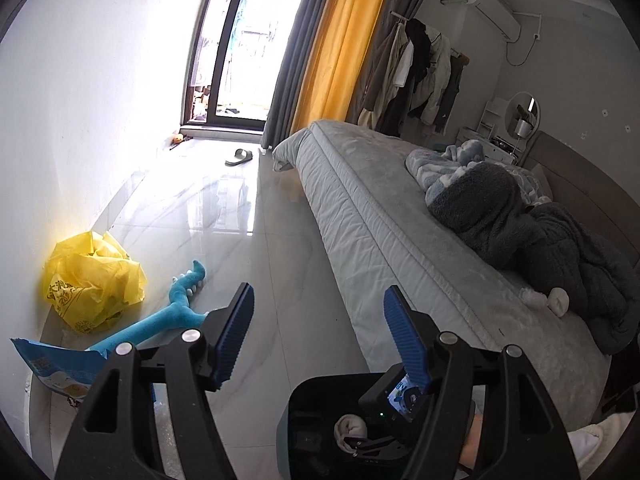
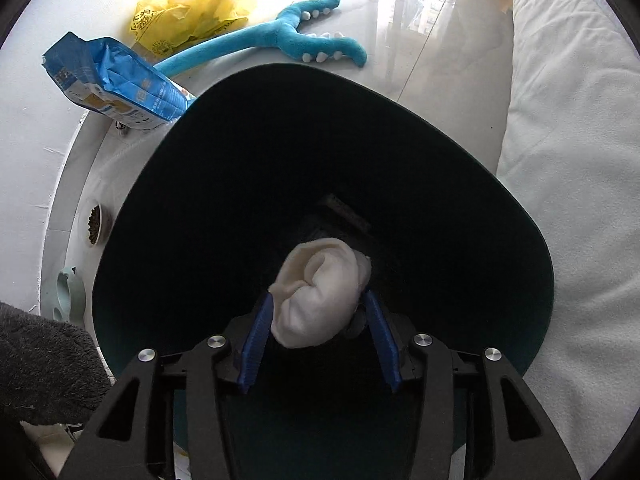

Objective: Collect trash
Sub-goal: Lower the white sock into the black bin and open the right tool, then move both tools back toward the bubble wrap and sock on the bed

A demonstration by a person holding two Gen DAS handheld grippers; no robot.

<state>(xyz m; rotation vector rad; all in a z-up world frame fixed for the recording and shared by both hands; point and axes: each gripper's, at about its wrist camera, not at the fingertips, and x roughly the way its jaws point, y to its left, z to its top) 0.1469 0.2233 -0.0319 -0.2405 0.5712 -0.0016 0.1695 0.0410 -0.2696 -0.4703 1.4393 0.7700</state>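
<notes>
Right claw: points down into the dark bin; white wad between its blue pads, whether pinched or loose cannot be told. Left claw: wide apart, empty, above the floor beside the bed. Nearby on the floor: yellow bag, blue plush toy, blue packet.

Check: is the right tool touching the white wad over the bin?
Cannot tell. Right wrist view: white wad sits between right tool pads, no clear gap or contact.
</notes>
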